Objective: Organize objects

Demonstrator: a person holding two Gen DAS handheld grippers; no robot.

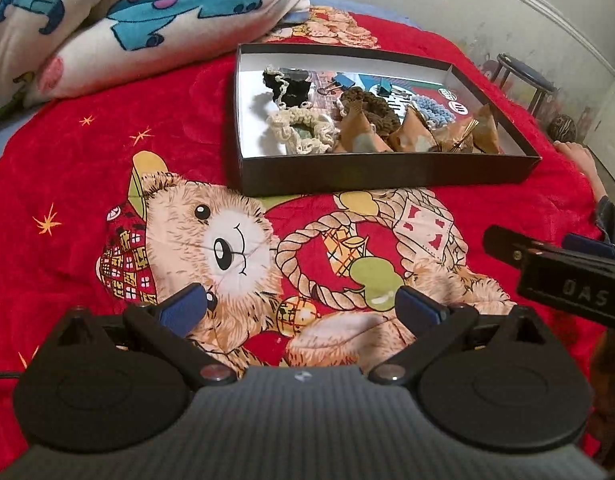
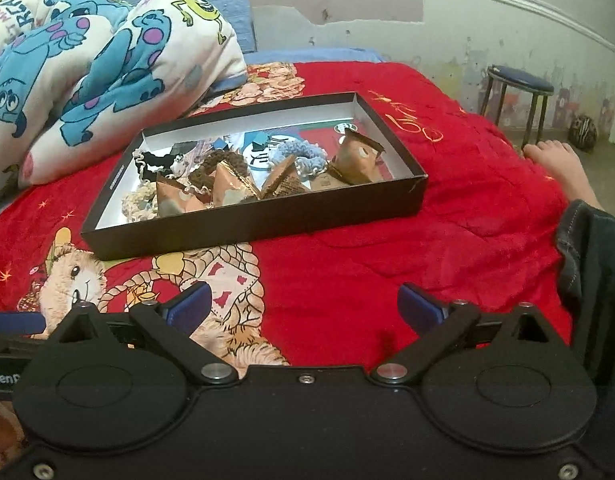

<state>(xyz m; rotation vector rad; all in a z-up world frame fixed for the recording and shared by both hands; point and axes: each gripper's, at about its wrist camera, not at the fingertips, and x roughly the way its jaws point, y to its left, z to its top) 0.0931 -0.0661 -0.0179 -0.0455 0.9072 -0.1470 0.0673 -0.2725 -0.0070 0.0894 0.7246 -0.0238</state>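
A shallow black box (image 1: 379,176) (image 2: 267,220) with a white inside lies on the red bear-print blanket (image 1: 67,168) (image 2: 447,240). It holds crocheted scrunchies in cream (image 1: 303,130), black (image 1: 291,88), brown (image 1: 371,104) (image 2: 223,162) and light blue (image 1: 435,110) (image 2: 303,156), several brown paper pyramids (image 1: 361,132) (image 2: 359,156), and binder clips (image 1: 341,80). My left gripper (image 1: 301,306) is open and empty, low over the blanket in front of the box. My right gripper (image 2: 303,304) is open and empty, also short of the box; it shows at the right edge of the left wrist view (image 1: 563,272).
A folded cartoon-monster duvet (image 1: 127,20) (image 2: 99,72) lies at the back left, touching the blanket beside the box. A bare foot (image 2: 559,164) and a trouser leg (image 2: 595,264) rest on the bed's right side. A blue stool (image 2: 519,92) stands by the peeling wall.
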